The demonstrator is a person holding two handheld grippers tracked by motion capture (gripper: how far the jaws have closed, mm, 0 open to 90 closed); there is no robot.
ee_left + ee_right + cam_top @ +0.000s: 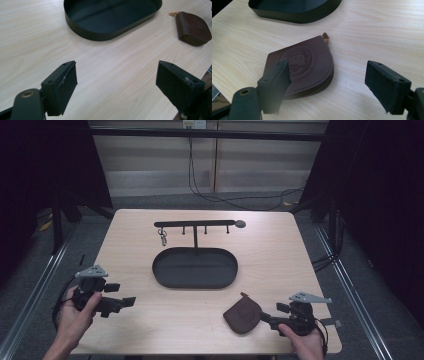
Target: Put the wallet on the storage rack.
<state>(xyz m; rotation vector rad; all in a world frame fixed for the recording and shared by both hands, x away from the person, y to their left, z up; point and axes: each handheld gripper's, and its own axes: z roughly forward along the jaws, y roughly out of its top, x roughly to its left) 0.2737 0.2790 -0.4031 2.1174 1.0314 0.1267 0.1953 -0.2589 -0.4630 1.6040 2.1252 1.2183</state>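
Ahead of both your grippers sits the light wooden table (280,250), and beyond the jaws the black oval metal tray (195,268) with its hook rack (196,224), a small key ring (163,238) dangling off it. Your left gripper (116,82) is spread wide over bare wood, holding nothing. Your right gripper (328,85) gapes too, empty, one jaw over the brown embossed leather coin pouch (305,65), lying flat just in front. Careful: close off-centre and I'd say that flat pouch slides away, or you pinch only its zipper edge.
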